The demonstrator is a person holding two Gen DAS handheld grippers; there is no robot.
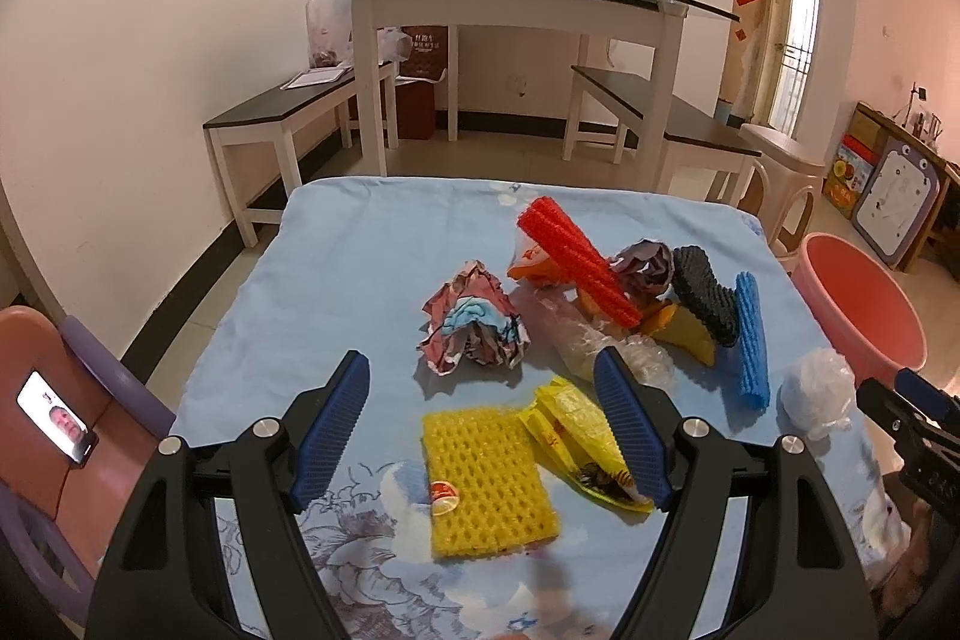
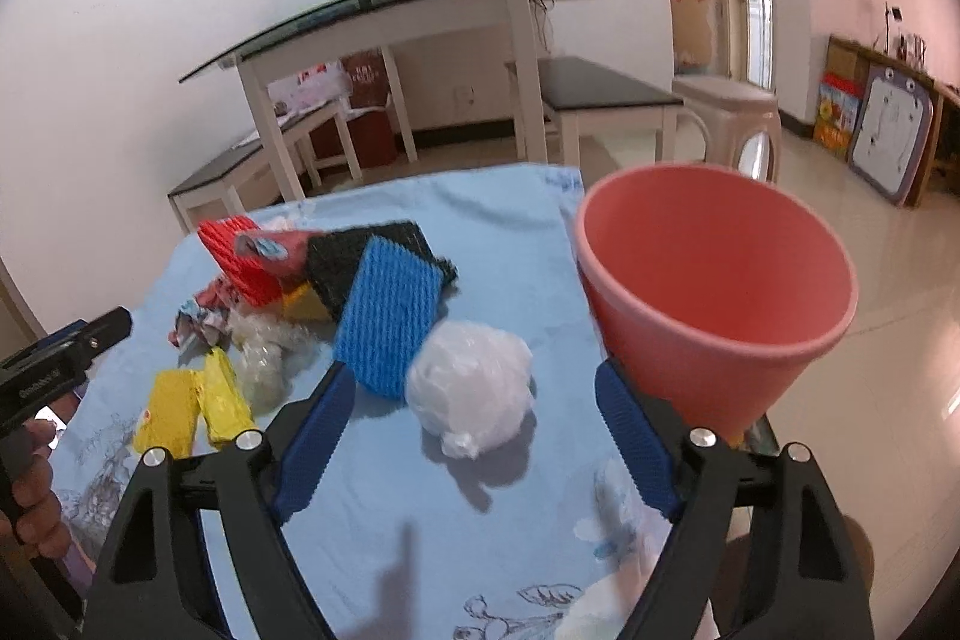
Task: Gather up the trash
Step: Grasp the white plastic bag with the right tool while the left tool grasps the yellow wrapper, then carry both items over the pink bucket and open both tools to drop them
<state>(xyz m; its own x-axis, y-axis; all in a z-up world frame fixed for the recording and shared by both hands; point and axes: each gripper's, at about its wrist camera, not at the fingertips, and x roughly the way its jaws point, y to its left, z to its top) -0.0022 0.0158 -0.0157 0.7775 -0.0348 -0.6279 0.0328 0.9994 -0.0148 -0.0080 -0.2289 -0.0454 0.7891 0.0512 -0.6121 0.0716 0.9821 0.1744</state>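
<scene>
- Left tool [image 1: 480, 382]: jaws spread wide, gripping nothing; it hangs above the near part of the tabletop [image 1: 336, 268], which is covered by a light blue floral cloth.
- Under its opening lie a flat yellow foam mesh sheet [image 1: 486, 484] and, just to the right, a crumpled yellow plastic wrapper [image 1: 570, 436].
- Beyond these sits a crumpled ball of printed paper [image 1: 474, 328], and further right a heap: a red foam mesh sleeve [image 1: 576, 268], a black foam mesh piece [image 1: 708, 292], a blue foam mesh sleeve [image 1: 753, 340] and clear crinkled plastic film [image 1: 588, 340].
- Right tool [image 2: 468, 394]: jaws wide apart, pads touching nothing; a white crumpled plastic bag ball [image 2: 471, 388] rests on the cloth between and just ahead of its fingers.
- Pink plastic bucket [image 2: 714, 292]: upright at the right edge of the tabletop, mouth open, its wall close to the right finger.
</scene>
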